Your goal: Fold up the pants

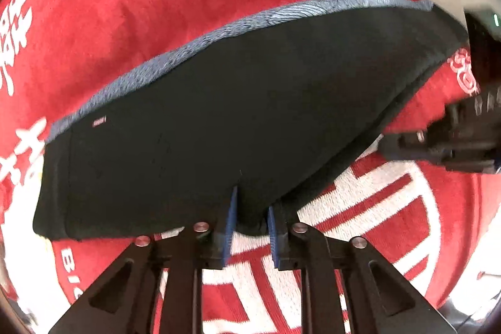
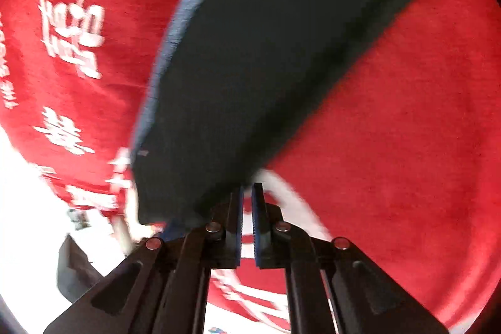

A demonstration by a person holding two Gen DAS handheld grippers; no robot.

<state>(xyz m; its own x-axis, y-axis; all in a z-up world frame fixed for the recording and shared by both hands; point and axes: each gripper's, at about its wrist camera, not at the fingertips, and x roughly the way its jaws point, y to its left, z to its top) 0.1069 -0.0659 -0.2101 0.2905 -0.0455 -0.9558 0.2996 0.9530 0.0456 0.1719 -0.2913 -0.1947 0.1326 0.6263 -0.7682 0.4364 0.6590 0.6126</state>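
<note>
The pants (image 1: 219, 130), black with a blue-grey ribbed band along their far edge, lay spread flat on a red cloth (image 1: 125, 30) printed with large white characters. A small pale label sat near the band at the left end of the garment in the left wrist view.

The left gripper (image 1: 250, 215) pointed steeply down at the near edge of the pants. Its 2 blue-padded fingers (image 1: 230, 218) stood close together with a bunched fold of black fabric pinched between them; the grip on the pants was firm.

The right gripper (image 2: 248, 193) met the pants (image 2: 266, 52) at another point on the near edge. Its jaws were drawn almost together, with only a thin slit between the blue pads (image 2: 257, 208). The hem reached the fingertips, and fabric appeared clamped there, though blur obscured the exact contact. The red cloth (image 2: 391, 115) showed to the right of the garment in this view. The right gripper also appeared at the right margin of the left wrist view, blurred.
</note>
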